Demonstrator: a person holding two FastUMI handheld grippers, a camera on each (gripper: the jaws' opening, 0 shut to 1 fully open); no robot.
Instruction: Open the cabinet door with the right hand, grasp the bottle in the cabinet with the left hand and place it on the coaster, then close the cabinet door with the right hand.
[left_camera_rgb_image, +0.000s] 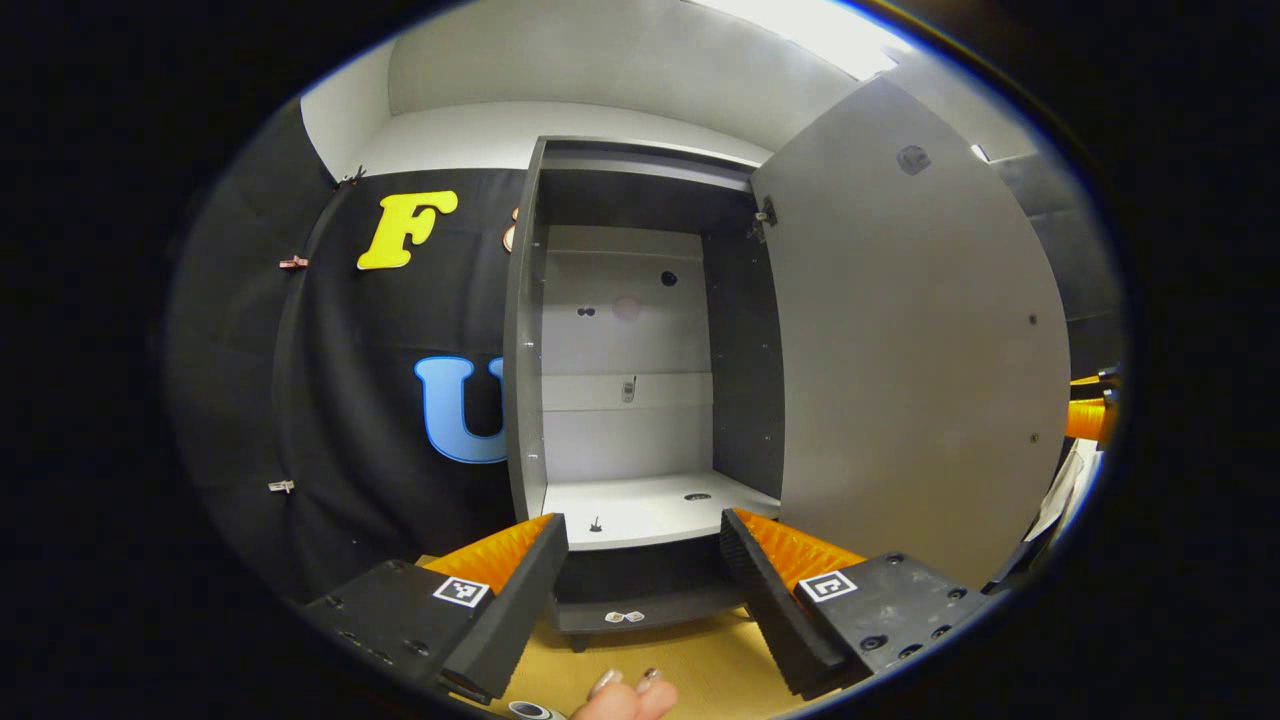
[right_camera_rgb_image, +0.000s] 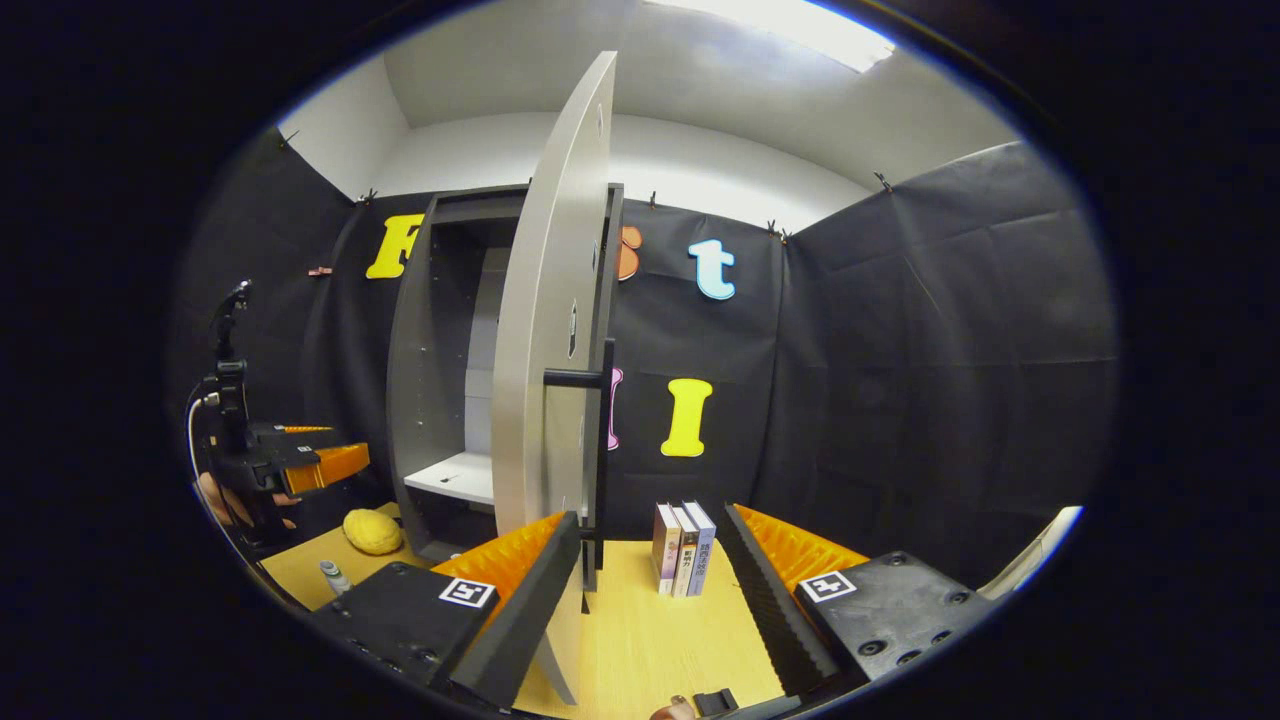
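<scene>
Swinging shut toward the tall dark-grey cabinet (right_camera_rgb_image: 415, 380), probably: push the broad pale-grey door (right_camera_rgb_image: 545, 350) slowly with the spread, empty right gripper (right_camera_rgb_image: 650, 560), clearing the spread, empty left gripper (left_camera_rgb_image: 645, 570), minding the small clear bottle (right_camera_rgb_image: 335, 577) standing outside by the cabinet's foot.

Both views toward cabinet (left_camera_rgb_image: 640, 400), near.

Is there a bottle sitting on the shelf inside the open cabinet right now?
No, in the left gripper view the cabinet stands open and its white shelf is bare, with no bottle on it.
</scene>
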